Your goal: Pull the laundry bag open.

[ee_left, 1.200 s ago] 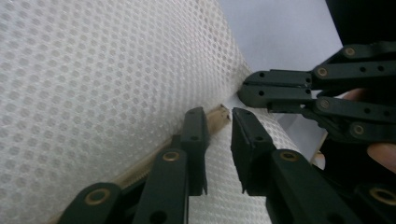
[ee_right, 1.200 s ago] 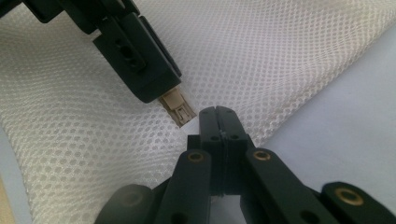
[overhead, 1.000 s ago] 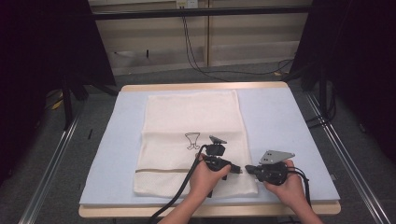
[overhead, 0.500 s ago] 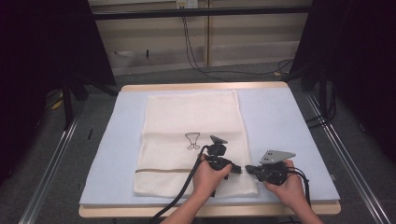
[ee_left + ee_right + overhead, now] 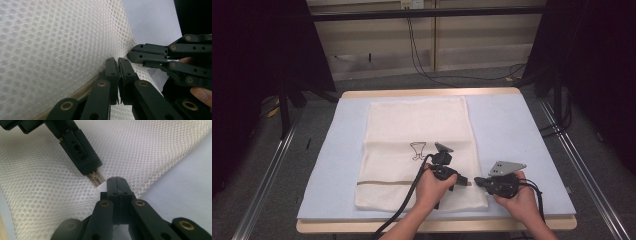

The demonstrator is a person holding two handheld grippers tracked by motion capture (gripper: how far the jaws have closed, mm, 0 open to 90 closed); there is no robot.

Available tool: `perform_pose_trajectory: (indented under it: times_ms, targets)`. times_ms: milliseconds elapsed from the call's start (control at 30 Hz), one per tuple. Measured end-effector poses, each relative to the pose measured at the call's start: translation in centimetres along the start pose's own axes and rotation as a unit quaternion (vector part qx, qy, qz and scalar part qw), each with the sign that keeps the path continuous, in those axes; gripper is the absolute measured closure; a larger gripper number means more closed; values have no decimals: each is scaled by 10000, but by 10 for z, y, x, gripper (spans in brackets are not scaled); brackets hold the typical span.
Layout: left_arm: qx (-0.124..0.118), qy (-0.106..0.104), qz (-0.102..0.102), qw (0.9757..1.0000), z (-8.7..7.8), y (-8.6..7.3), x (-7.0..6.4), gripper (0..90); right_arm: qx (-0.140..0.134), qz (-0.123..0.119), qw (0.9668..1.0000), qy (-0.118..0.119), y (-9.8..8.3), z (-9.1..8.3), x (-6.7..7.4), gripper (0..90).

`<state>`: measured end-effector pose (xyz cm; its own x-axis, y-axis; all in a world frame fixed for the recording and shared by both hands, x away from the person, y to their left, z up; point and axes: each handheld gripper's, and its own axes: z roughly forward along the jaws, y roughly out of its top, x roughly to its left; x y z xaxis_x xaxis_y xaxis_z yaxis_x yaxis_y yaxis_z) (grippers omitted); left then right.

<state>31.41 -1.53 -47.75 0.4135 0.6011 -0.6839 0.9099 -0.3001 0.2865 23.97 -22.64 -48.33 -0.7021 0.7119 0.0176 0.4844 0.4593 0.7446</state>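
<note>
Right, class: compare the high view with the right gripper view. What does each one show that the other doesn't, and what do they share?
High view: the table, both hands, and the black drawing printed on the bag.
Right gripper view: the bag's mesh holes up close, and the zip pull pinched in the left gripper.
Both: the bag, the blue mat, and the two grippers meeting at the bag's edge, the right gripper shut on it.

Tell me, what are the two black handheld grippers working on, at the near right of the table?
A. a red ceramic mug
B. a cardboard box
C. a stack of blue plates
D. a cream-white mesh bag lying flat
D: both the left gripper and the right gripper meet at the edge of the cream-white mesh bag, whose honeycomb netting shows in both gripper views.
</note>
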Motion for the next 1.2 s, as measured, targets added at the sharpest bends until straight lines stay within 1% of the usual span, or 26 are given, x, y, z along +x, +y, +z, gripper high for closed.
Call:
perform_pose_trajectory:
  times_ms: [33, 100, 133, 200, 267, 300, 333, 400, 433, 467, 567, 600, 633, 667, 700, 733, 800, 833, 867, 900, 933, 967, 1000, 1033, 1167, 1200]
  targets:
    - [-1, 30, -13, 10000, 0, 0, 0, 873, 9, -1, 10000, -8, 0, 0, 0, 900]
    - [21, -34, -50, 10000, -1, 0, 2, 873, 8, -8, 10000, -10, 0, 0, 0, 900]
    - [20, 9, -34, 10000, -2, 0, 2, 873, 13, 1, 10000, -13, 0, 0, 0, 900]
    - [25, 15, -40, 10000, -3, 1, 1, 873, 23, -12, 10000, -36, 0, 0, 1, 900]
    - [55, 4, -1, 10000, -7, 2, 3, 873, 19, -6, 10000, -7, 0, 0, 0, 900]
    - [50, -51, -52, 10000, -7, 1, 4, 873, 24, 10, 10000, 17, 0, 0, 0, 900]
    - [46, -6, -2, 10000, -8, 1, 5, 873, 24, 11, 10000, 36, 1, 0, -1, 900]
    - [29, -16, -17, 10000, -10, 0, 5, 873, 15, 0, 10000, 29, 0, 0, -1, 900]
    - [-10, 30, 27, 10000, -10, 0, 5, 873, 16, -1, 10000, 33, 0, 0, -1, 900]
    - [14, -43, -3, 10000, -11, 0, 5, 873, 16, -1, 10000, 28, 0, 0, -1, 900]
    - [35, -43, 25, 10000, -15, 0, 7, 873, 22, 5, 10000, 28, 0, 0, 0, 900]
    - [36, -54, -20, 10000, -17, 0, 7, 873, 20, 12, 10000, 7, 0, 0, 0, 900]
    - [-4, 9, -40, 10000, -19, 0, 8, 873, 16, 0, 10000, 28, 0, 0, -1, 900]
    - [46, -15, 4, 10000, -22, 1, 10, 873, 18, 3, 10000, 30, 0, 0, -1, 900]
    - [53, -29, -53, 10000, -23, 1, 10, 873, 26, 20, 10000, 26, 0, 0, -1, 900]
    - [48, -7, -16, 10000, -24, 1, 11, 873, 18, 28, 10000, 40, 0, 0, -1, 900]
    - [49, -62, -79, 9999, -25, 1, 12, 873, 10, 33, 10000, 66, 0, 0, -2, 900]
    - [66, -38, -45, 10000, -26, 0, 12, 873, 10, 34, 10000, 45, 0, 0, -1, 900]
    - [76, -64, -42, 9999, -26, 0, 12, 873, 10, 30, 10000, 46, 0, 0, -1, 900]
    - [78, -44, 25, 10000, -26, 0, 13, 873, 11, 32, 10000, 47, 0, 0, -1, 900]
    - [88, -66, 27, 9999, -26, 0, 13, 873, 10, 27, 10000, 68, 0, 0, -2, 900]
    - [51, -58, -28, 10000, -27, -1, 13, 873, 11, 30, 10000, 69, 0, 0, -2, 900]
    - [52, 23, -17, 10000, -28, -1, 13, 873, 14, 35, 10000, 68, 0, 0, -2, 900]
    - [64, -44, -43, 10000, -29, -1, 14, 873, 10, 32, 10000, 66, 0, 0, -2, 900]
    - [61, -13, -66, 10000, -33, -1, 17, 873, 9, 56, 10000, 76, 0, 0, -2, 900]
    - [101, -111, -76, 9999, -34, -1, 18, 873, 9, 54, 10000, 75, 0, 0, -2, 900]
